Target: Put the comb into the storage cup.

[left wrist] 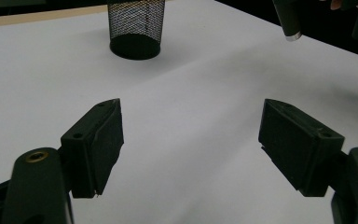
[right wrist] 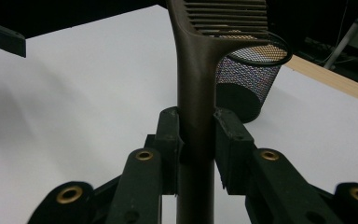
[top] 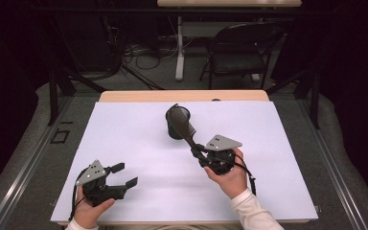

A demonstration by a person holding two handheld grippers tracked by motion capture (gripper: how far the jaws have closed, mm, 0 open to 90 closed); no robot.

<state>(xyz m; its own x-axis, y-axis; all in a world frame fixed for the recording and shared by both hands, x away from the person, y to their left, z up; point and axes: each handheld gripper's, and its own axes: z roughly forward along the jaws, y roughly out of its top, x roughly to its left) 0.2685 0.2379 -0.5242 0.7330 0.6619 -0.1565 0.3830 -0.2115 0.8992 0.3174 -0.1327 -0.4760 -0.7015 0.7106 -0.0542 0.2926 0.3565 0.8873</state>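
A dark brown comb slants up from my right gripper, which is shut on its handle right of the table's middle. The comb's toothed head hangs over the rim of a black mesh cup standing upright behind the middle. The right gripper view has the pads pressing the handle from both sides, with the cup just beyond. My left gripper rests near the front left, open and with nothing between its fingers. Its own view has the cup far ahead and the comb's handle end at top right.
A white sheet covers the wooden table. A black folding chair and a white table leg stand on the floor behind. Dark curtains hang on both sides.
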